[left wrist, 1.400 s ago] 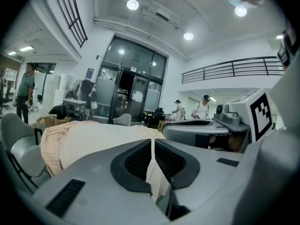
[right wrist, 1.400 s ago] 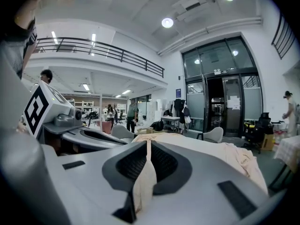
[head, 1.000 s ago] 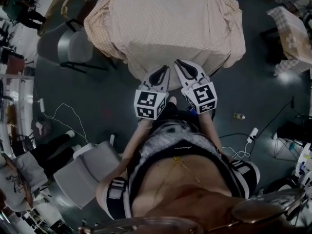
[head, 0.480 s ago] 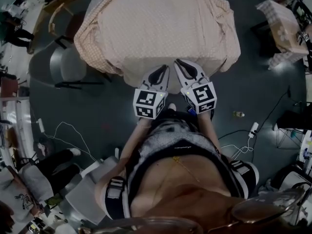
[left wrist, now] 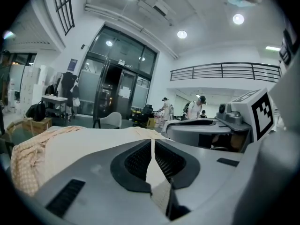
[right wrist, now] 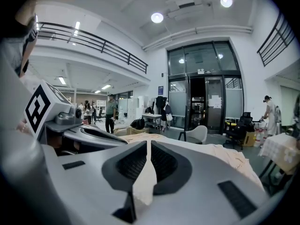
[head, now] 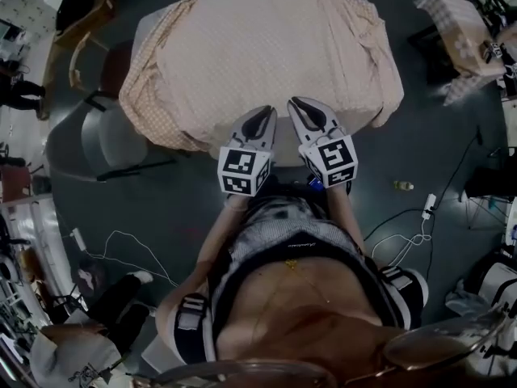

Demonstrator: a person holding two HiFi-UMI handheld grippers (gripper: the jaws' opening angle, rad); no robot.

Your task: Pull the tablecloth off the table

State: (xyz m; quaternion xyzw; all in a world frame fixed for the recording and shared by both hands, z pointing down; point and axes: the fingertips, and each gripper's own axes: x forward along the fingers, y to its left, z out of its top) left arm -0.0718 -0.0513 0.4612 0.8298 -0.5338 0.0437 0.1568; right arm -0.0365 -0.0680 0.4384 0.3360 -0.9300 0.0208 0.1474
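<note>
Peach checked cloth (head: 266,47) spread over the whole table, top hidden, edges hanging all round, bunched in folds along the left side. At the cloth's near edge, both grippers side by side, pointed across the cloth and away from the person.

On the near hem, left gripper (head: 264,113) clamped. Seen in the left gripper view, jaws almost together, ribbed pads (left wrist: 138,161) pressing a thin upright fold of cloth between them, the rest of the cloth running flat beyond. Just right of it, close but apart, right gripper (head: 300,105) in the same state: in the right gripper view, pads (right wrist: 161,163) squeezed on a pale fold of cloth that spills down behind them.

Around the cloth:
- grey chair (head: 97,140) just off its left side
- wooden chair (head: 77,43) near its far left corner
- small covered table (head: 456,31) well off to its far right
- bottle (head: 403,185) on the floor, right of the near edge
- power strip (head: 428,203) a little nearer the person than the bottle
- white chair (right wrist: 199,134) past the cloth's far side, glass doors (right wrist: 206,102) behind that
- people (left wrist: 199,108) standing well beyond the cloth
</note>
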